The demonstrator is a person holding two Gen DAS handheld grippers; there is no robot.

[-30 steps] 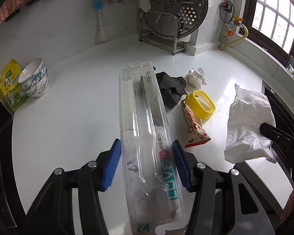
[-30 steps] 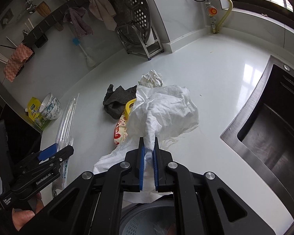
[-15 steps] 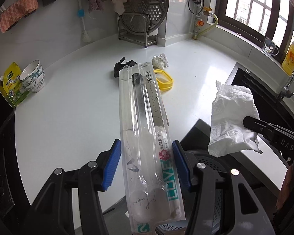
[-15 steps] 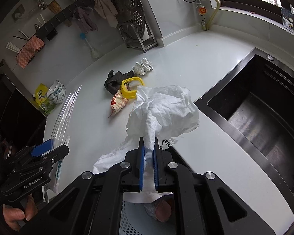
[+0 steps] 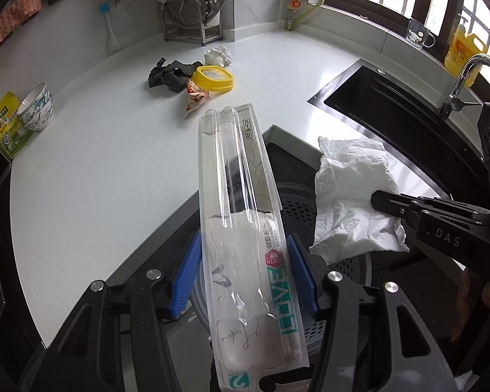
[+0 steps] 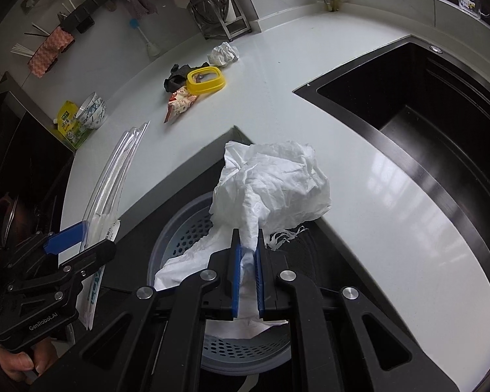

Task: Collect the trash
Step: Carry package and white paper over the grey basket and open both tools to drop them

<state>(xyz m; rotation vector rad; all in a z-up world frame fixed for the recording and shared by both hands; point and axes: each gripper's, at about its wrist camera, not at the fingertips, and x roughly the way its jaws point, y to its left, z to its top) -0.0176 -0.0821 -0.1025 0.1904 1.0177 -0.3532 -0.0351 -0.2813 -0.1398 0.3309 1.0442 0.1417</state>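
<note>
Left tongs (image 5: 246, 276): marked "GenRobot.AI"; blue pads clamped on the clear toothbrush pack (image 5: 245, 228); pack held over the grey perforated bin (image 6: 192, 238), printed "LOVE", "TEETH", "2"
Right tongs (image 6: 247, 272): marked "DAS"; pressed together on a crumpled white tissue (image 6: 271, 183) above the bin
Surface (image 5: 98, 150): yellow lid (image 5: 214, 78), snack wrapper (image 5: 194, 99)
</note>
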